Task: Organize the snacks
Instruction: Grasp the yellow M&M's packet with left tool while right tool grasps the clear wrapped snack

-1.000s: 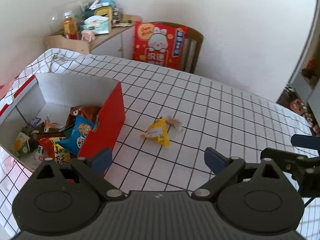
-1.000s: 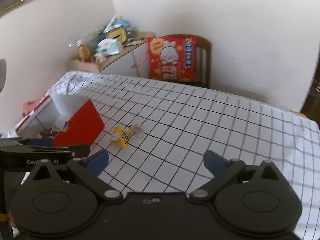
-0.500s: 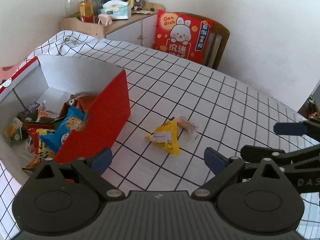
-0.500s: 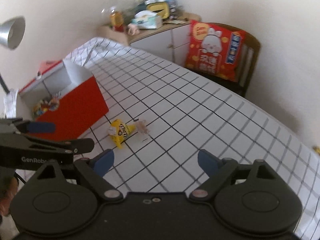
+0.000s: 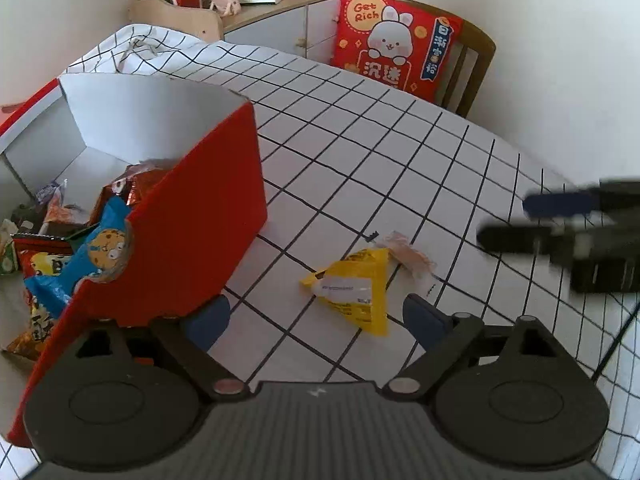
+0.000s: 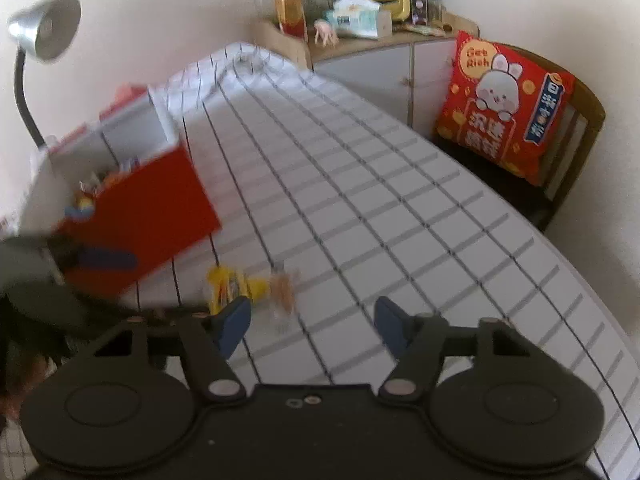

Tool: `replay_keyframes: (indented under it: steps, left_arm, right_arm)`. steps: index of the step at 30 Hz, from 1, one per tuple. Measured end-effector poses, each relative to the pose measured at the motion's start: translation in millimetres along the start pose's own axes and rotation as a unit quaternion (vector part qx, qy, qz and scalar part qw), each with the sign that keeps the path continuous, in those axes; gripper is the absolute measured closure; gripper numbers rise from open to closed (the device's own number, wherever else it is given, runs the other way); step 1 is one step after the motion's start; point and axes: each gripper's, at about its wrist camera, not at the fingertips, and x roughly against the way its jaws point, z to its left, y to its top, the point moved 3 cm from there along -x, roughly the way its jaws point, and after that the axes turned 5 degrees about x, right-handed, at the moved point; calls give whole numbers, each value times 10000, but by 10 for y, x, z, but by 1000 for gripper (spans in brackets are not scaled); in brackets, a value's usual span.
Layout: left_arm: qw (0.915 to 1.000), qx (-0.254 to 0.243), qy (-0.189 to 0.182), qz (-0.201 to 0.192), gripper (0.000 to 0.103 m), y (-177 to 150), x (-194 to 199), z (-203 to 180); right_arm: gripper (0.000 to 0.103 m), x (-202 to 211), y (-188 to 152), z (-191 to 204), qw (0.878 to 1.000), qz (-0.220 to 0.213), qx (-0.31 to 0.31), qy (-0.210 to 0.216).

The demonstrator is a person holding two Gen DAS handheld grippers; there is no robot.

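Both views are evenly lit by soft daylight; no glare is seen. Left view is sharp, except the right gripper [image 5: 560, 220] at 3 o'clock, smeared by motion. Right view is motion-blurred throughout; tablecloth [image 6: 360, 208] lines are streaked. Fisheye bending and dark corners are seen at edges.

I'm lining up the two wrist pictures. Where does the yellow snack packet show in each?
Left wrist: yellow packet low centre, on the cloth between the open jaws.
Right wrist: yellow packet blurred, lower left, just above the left finger.
Shared landmark: the red box, left of it in both.
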Motion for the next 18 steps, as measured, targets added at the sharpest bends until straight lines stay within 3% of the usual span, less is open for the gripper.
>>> replay_keyframes:
  steps: [3, 6, 13, 18]
  left_arm:
    - [10000, -69, 39, 37, 9, -32, -80, -53]
    - [10000, -48, 27, 44, 9, -34, -135, -72]
    - [9992, -279, -281, 81, 31, -43, -261, -110]
    - [9983, -338, -464, 68, 39, -38, -309, -88]
  right_arm:
    - [36, -89, 75, -96, 9996, 56, -212, 177]
    - [38, -292, 84, -43, 9993, 371, 52, 72]
    - [50, -640, -22, 105, 9966, 719, 107, 398]
    - [64, -727, -43, 180, 9959, 772, 259, 404]
